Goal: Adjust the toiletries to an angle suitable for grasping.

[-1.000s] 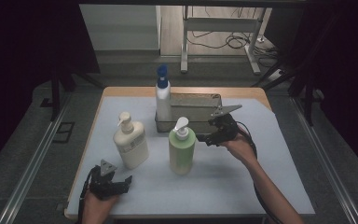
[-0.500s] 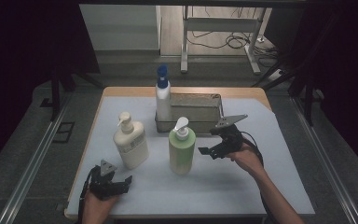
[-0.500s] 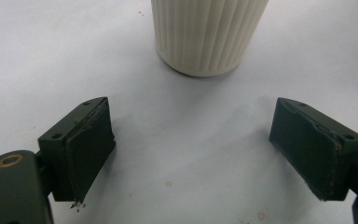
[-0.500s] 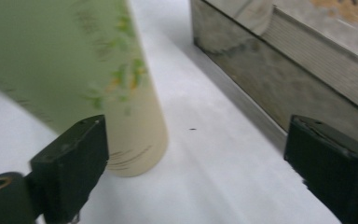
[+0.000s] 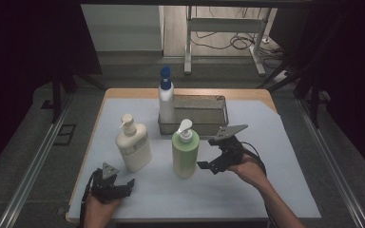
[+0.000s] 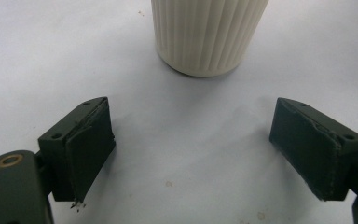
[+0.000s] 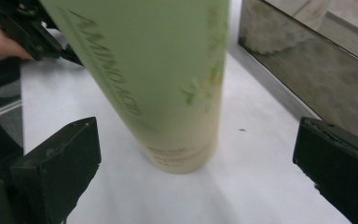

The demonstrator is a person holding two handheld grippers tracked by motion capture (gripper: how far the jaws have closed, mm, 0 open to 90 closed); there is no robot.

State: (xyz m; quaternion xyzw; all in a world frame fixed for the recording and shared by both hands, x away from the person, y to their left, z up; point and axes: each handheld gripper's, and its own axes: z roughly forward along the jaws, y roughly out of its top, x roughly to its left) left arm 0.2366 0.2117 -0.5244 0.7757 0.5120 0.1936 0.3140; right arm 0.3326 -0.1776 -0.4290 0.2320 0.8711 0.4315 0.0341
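A green pump bottle (image 5: 185,153) stands upright in the middle of the white mat. My right gripper (image 5: 210,155) is just to its right, open; its jaws have just been opening and nothing is between them. In the right gripper view the green bottle (image 7: 168,79) stands a little ahead of the wide-apart jaws of my right gripper (image 7: 196,182). A cream pump bottle (image 5: 133,147) stands left of the green one. My left gripper (image 5: 127,183) rests open near the front left edge, and its view shows the cream bottle's ribbed base (image 6: 209,32) ahead of the left gripper (image 6: 191,149).
A metal tray (image 5: 204,124) sits behind the green bottle, also in the right gripper view as the tray wall (image 7: 307,70). A white bottle with a blue cap (image 5: 166,97) stands at the tray's left end. The table's front edge (image 5: 195,219) lies close to both hands.
My right gripper has drawn back from the green bottle's right side toward the front of the table, with its jaws spreading. The bottle stays standing where it was. The left gripper has not moved.
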